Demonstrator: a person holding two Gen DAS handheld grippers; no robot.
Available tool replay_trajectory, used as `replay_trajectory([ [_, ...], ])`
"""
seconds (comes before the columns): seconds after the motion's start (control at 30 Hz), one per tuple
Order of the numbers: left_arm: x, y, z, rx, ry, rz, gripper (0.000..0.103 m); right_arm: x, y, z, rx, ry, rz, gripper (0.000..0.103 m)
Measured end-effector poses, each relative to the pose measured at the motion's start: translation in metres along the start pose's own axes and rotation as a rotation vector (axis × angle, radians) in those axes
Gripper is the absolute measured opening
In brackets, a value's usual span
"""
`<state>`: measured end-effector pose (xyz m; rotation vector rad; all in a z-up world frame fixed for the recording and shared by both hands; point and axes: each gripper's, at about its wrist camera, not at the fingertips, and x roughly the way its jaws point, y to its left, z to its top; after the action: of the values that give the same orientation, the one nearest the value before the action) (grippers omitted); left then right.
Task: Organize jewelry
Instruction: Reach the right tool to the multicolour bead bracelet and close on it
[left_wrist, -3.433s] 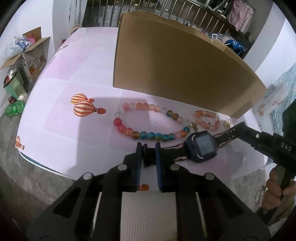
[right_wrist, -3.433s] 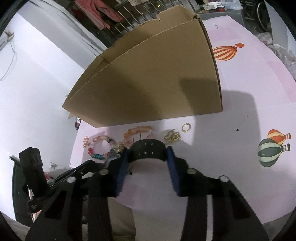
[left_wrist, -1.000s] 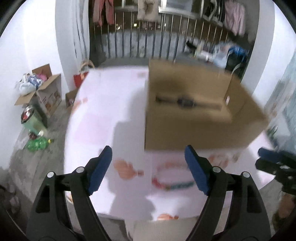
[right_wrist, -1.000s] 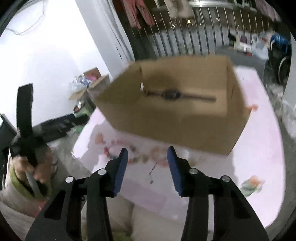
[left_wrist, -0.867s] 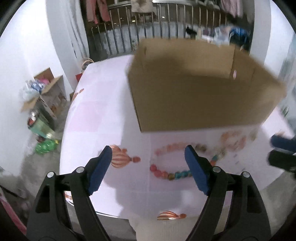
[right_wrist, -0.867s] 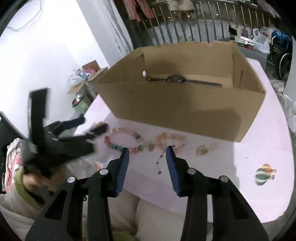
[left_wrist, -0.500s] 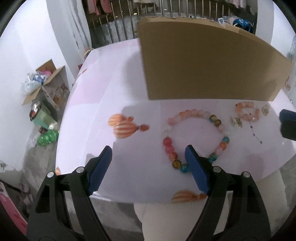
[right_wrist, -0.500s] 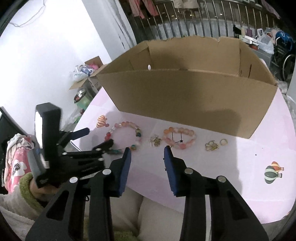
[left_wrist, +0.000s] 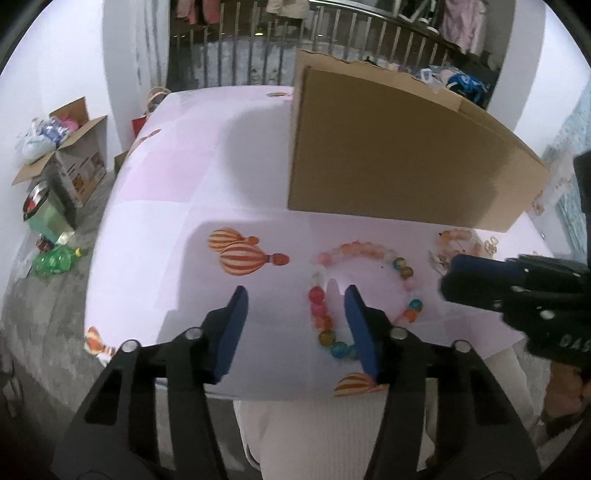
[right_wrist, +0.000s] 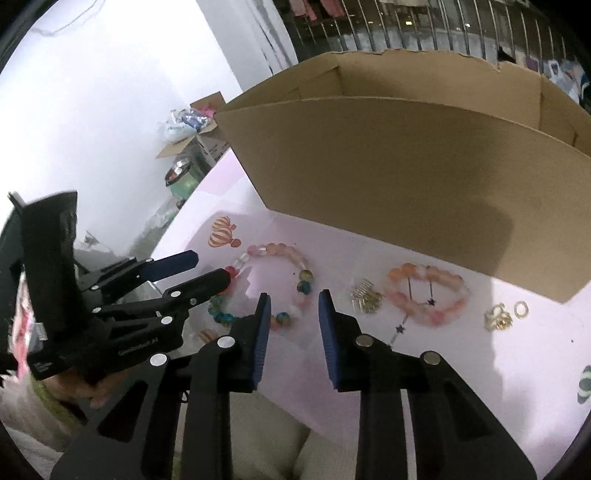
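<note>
The left gripper (left_wrist: 295, 317), jaws closing on nothing, hovers nearest the bead necklace (left_wrist: 364, 295); the right gripper (right_wrist: 291, 314) likewise narrows empty.

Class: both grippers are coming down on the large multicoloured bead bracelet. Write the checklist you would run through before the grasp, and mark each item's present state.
1. Left gripper empty: ok, jaws closing with nothing between them.
2. Right gripper empty: ok, jaws closing on nothing.
3. Multicoloured bead bracelet lies flat, clear of the pink bracelet: ok.
4. A left fingertip lines up with the bead strand: cannot tell.
5. Cardboard box open on top: ok.
6. Grippers clear of each other: ok, but close.
</note>
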<state>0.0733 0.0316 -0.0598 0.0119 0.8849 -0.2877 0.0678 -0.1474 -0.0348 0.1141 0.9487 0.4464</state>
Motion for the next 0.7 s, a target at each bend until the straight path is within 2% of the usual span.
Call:
replay_trajectory([
  [0.1, 0.007, -0.003, 0.001, 0.02, 0.011, -0.011, 0.037, 0.004, 0.003, 0.001, -0.015, 0.001, -0.017, 0.025],
  [0.2, 0.011, -0.002, 0.003, 0.036, 0.003, -0.016, 0.032, 0.009, 0.005, 0.001, -0.031, 0.005, -0.036, 0.025],
  [0.47, 0.018, 0.0, 0.008, 0.057, -0.006, -0.056, 0.03, 0.017, 0.011, 0.0, -0.053, 0.017, -0.051, 0.024],
  [0.7, 0.02, 0.003, 0.01, 0.065, -0.016, -0.069, 0.019, 0.021, 0.015, 0.0, -0.069, 0.019, -0.076, 0.024],
])
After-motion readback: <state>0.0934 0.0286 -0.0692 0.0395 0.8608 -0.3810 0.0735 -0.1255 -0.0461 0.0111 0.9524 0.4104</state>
